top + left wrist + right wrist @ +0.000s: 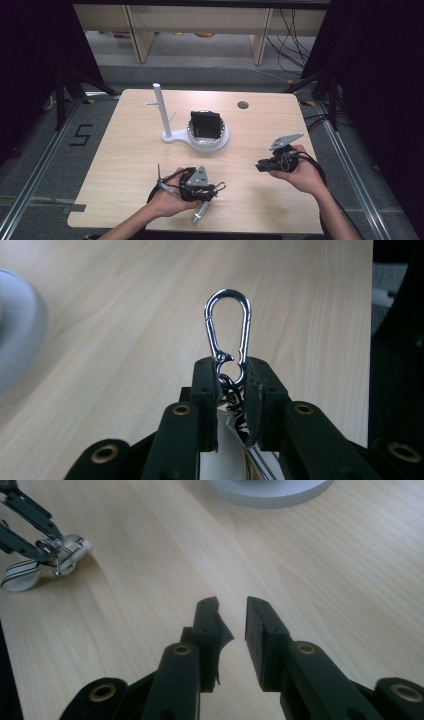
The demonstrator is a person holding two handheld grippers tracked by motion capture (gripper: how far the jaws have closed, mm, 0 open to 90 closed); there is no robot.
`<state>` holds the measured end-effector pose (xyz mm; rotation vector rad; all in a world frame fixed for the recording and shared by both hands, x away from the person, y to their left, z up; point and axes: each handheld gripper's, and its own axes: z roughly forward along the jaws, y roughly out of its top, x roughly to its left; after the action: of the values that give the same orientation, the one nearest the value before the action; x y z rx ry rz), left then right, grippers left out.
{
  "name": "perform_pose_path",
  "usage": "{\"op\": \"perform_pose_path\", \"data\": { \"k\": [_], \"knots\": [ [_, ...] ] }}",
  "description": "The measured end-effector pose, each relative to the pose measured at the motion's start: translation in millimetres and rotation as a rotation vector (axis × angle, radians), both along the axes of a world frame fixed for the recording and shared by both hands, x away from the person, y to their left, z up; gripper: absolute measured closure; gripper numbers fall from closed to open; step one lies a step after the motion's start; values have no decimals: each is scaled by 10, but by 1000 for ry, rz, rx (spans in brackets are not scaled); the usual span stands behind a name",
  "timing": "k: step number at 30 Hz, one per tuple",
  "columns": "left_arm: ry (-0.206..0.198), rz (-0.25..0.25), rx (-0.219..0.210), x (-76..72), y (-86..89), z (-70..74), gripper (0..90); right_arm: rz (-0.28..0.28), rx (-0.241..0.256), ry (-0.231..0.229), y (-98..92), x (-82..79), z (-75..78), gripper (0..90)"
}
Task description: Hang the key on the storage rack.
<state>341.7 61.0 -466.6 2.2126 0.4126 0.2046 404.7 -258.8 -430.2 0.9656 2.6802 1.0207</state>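
Note:
My left gripper (230, 367) is shut on the lower end of a silver carabiner (227, 327), whose loop sticks out past the jaws over the wooden table. Dark rings and a pale tag hang behind the jaws. In the high view the left gripper (212, 187) is near the front edge with the carabiner (220, 187) pointing right and a small silver cylinder (200, 212) dangling below the hand. My right gripper (231, 605) is open with nothing between its jaws, low over bare wood. It sits at the right of the table (260, 166), pointing left.
A white stand (162, 112) with a pole and short pegs rises mid-table. Its round dish (223, 141) holds a black boxy object (205, 125). A cable hole (243, 105) lies behind. The right gripper view shows the silver cylinder (65, 550) and a striped tag (20, 575).

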Motion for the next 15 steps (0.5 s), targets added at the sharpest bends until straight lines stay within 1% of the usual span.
{"op": "perform_pose_path", "data": {
  "k": [1, 2, 3, 4, 5, 6, 7, 8, 9, 10, 11, 12, 13, 14, 15],
  "knots": [
    [-11, 12, -11, 3, 35, 18, 756, 6, 13, -13, -11, 10, -13, 760],
    [-10, 26, -47, 0, 60, 27, 756, -2, 15, -19, -20, 11, -19, 759],
    [-20, 41, -62, -1, 93, 47, 756, 5, 25, -25, -25, 22, -34, 758],
    [-32, 57, -89, 4, 133, 64, 756, -23, 28, -19, -32, 10, -33, 757],
    [-35, 69, -97, 6, 160, 81, 756, -38, 43, -20, -38, 7, -36, 756],
    [-29, 78, -105, 11, 196, 104, 756, -45, 57, -31, -33, 1, -52, 754],
    [-38, 95, -123, 18, 242, 125, 757, -45, 58, -43, -51, 13, -44, 753],
    [-38, 106, -136, 20, 268, 135, 757, -73, 93, -75, -47, 15, -74, 752],
    [-53, 126, -147, 23, 308, 145, 757, -71, 79, -58, -69, 15, -52, 750],
    [-53, 143, -165, 28, 350, 158, 757, -90, 92, -60, -77, 8, -49, 745],
    [-55, 155, -176, 34, 394, 167, 757, -101, 109, -85, -89, 11, -57, 742],
    [-66, 181, -188, 33, 452, 184, 757, -130, 132, -90, -89, 3, -68, 737],
    [-69, 192, -202, 36, 489, 190, 757, -141, 137, -118, -118, 17, -70, 730],
    [-75, 212, -213, 31, 539, 205, 757, -174, 170, -133, -134, 22, -89, 730],
    [-87, 232, -227, 28, 588, 220, 757, -174, 170, -133, -134, 22, -89, 730]
  ]
}}
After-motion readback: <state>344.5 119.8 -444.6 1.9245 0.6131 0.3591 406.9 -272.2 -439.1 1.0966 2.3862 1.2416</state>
